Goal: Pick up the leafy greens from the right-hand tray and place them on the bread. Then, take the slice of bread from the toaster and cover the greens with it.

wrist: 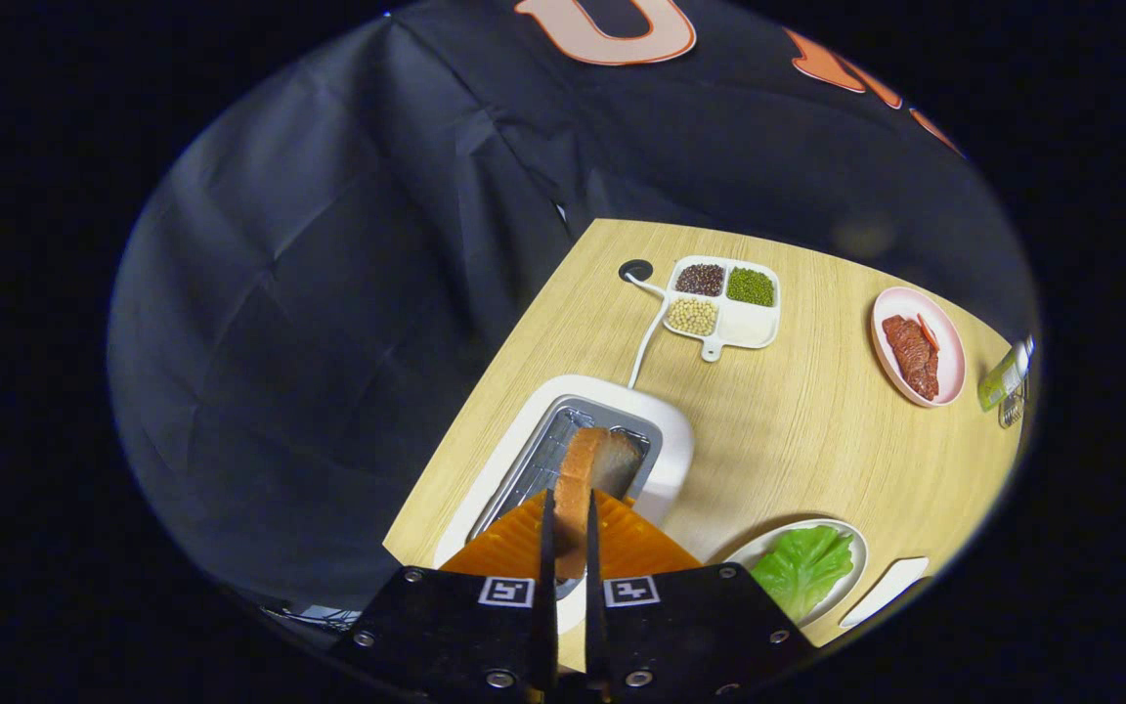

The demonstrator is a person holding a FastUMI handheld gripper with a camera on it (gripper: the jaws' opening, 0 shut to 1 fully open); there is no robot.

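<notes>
A: Claw (569,533) state?

B: Nearly closed, both fingers pressing the flat faces of the brown-crusted slice of bread (590,474). Slice stands on edge between the fingers, its far end poking out just ahead of the tips, over the slot of the white plastic toaster with the metal-lined opening (666,445). Can't tell if its lower edge is clear of the slot.

A: How will it handle?

B: My read: light, soft, a bit springy. Squeeze too hard and it dents or tears; too loose and it pivots in the grip. The hold looks to sit on the near part of the slice, so the free end may droop once it tips flat. Crust is the firmest part, best place to bear on.

A: Greens?

B: Ruffled green lettuce leaf (805,567) lying in a white oval dish (851,536), right of the claw and close by. Looks already laid down; the bread under it I can't make out. Thin, floppy, so the slice should come down flat on it, not slide.

A: Surface, room?

B: Light wood-grain tabletop (788,440), smooth, flat. Well beyond the fingers: white divided tray with a handle, holding brown, green and pale beans (724,301). Far right beyond: pink round plate with a reddish meat slice (918,344). White toaster cord (648,337) runs to a round dark cable hole (635,270). Black cloth wall to the left and behind.

A: Another white dish?

B: Edge of one (884,590), right of the lettuce dish. Contents hidden.
</notes>
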